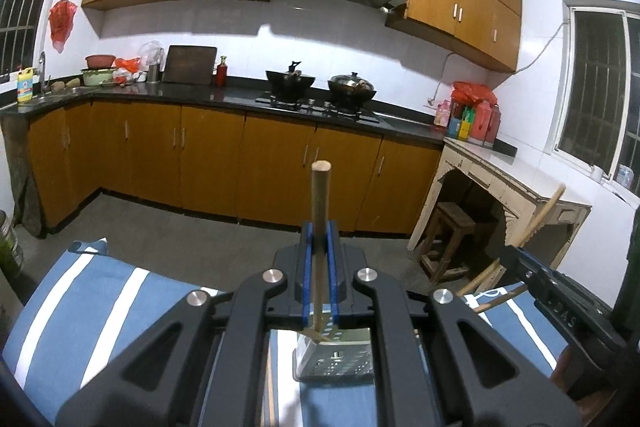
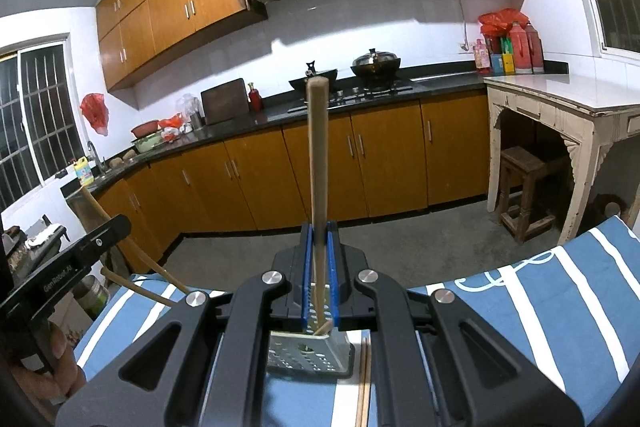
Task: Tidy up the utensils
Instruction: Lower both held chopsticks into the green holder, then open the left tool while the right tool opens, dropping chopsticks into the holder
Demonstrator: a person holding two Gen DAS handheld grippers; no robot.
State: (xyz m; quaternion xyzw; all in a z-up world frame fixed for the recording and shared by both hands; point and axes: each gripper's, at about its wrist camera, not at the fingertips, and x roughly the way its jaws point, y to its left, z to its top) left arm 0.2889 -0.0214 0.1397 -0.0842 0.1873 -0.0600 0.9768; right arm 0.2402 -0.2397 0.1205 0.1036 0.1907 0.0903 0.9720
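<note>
My left gripper (image 1: 319, 235) is shut on a wooden utensil handle (image 1: 320, 203) that stands upright, its lower end over a perforated metal holder (image 1: 334, 357) on the blue striped cloth (image 1: 92, 291). My right gripper (image 2: 319, 233) is shut on another wooden utensil handle (image 2: 318, 147), also upright, its lower end in the same metal holder (image 2: 310, 353). Each gripper shows in the other's view: the right one (image 1: 560, 295) with its wooden handle (image 1: 536, 223), the left one (image 2: 68, 259) with its handle (image 2: 132, 251). Chopsticks (image 2: 363, 387) lie on the cloth beside the holder.
A kitchen counter with a stove, a wok (image 1: 290, 83) and a lidded pot (image 1: 352, 87) runs along the far wall. A white side table (image 2: 560, 99) with a wooden stool (image 2: 524, 195) under it stands at the right. A jar (image 1: 8, 247) sits at the far left.
</note>
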